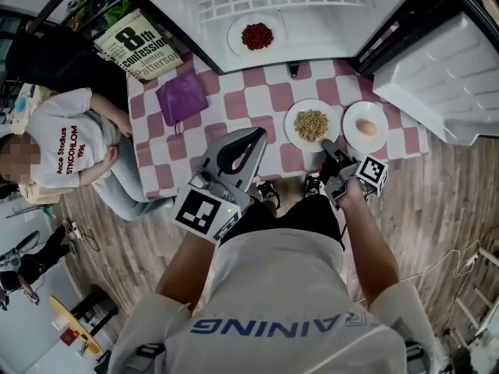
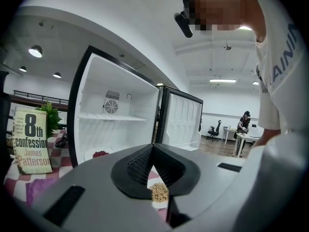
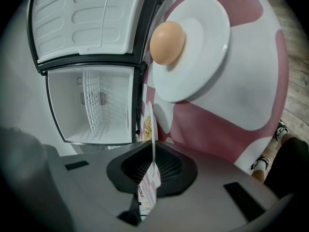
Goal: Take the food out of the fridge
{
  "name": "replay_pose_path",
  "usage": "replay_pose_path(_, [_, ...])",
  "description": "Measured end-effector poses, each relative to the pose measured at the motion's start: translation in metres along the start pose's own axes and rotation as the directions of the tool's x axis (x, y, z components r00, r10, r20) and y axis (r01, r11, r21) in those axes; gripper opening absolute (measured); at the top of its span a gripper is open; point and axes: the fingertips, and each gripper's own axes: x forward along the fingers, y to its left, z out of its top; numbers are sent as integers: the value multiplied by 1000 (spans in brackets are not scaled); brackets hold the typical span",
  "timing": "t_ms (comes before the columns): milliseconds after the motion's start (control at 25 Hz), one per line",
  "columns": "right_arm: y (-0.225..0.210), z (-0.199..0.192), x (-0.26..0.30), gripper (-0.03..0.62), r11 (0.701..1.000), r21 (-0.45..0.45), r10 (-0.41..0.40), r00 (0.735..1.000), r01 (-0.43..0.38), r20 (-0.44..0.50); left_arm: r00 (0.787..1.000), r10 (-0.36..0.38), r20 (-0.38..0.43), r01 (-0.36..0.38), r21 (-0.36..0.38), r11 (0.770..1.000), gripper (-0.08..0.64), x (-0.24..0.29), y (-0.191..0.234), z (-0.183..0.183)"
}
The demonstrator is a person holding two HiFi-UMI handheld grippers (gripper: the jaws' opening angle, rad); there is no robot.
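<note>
A white plate of pale beans (image 1: 312, 125) rests on the pink-checked table (image 1: 257, 104) in front of the open fridge (image 1: 312, 6). My right gripper (image 1: 326, 146) is shut on that plate's near rim, which shows edge-on between the pads (image 3: 150, 149). Just right of it sits a plate (image 1: 352, 135) with a brown egg (image 1: 369, 128), also large in the right gripper view (image 3: 167, 42). A plate of red food (image 1: 257, 36) lies on the fridge floor (image 2: 100, 154). My left gripper (image 1: 253, 136) hovers over the table's near edge, shut and empty (image 2: 153, 151).
A purple cloth (image 1: 182, 96) and a paperback book (image 1: 139, 47) lie at the table's left end. The fridge door (image 1: 437, 76) hangs open on the right. A person in a white shirt (image 1: 74, 142) sits at the left on the wooden floor.
</note>
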Motion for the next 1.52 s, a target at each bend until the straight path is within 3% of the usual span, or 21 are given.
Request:
replay_pose_path(160, [0,-5,4,48,996,-57,-75,997,74,-23,1000,20,1,-20,-15,1000,6,-1,1,-3])
replay_pose_path(240, [2,-9,5,145,983,-144,-124,991,116,-48,1000,30,6,-30,-20,999,6,-2,1,-3])
replay_pose_path(440, [1,-20,-1,198,888,-381,-319,942,259,-103,998,61,23,-61,-33,998,6,-7,5,-1])
replay_pose_path(640, [22,-21,-12,196,817,-516,-367,923,258,-119,993,104,51,-102,-38,994,7,-14,12,8])
replay_pose_path(720, [41,-18,-14,190,800,-555,-340,935,230,-101,990,125,63,-123,-42,992,7,-18,17,13])
replay_pose_path(840, [79,-9,-17,37,743,-641,-274,961,193,-29,986,151,76,-148,-49,988,6,-26,21,18])
replay_pose_path(1080, [171,-2,-11,37,650,-758,-94,996,56,-6,973,203,114,-199,-45,979,7,-39,29,34])
replay_pose_path(1280, [252,-16,-14,32,505,-860,93,995,-77,-35,960,243,139,-238,-48,970,6,-50,32,47])
replay_pose_path(1520, [328,-28,-24,29,311,-938,264,962,-154,-70,938,294,185,-292,-36,956,6,-67,36,75])
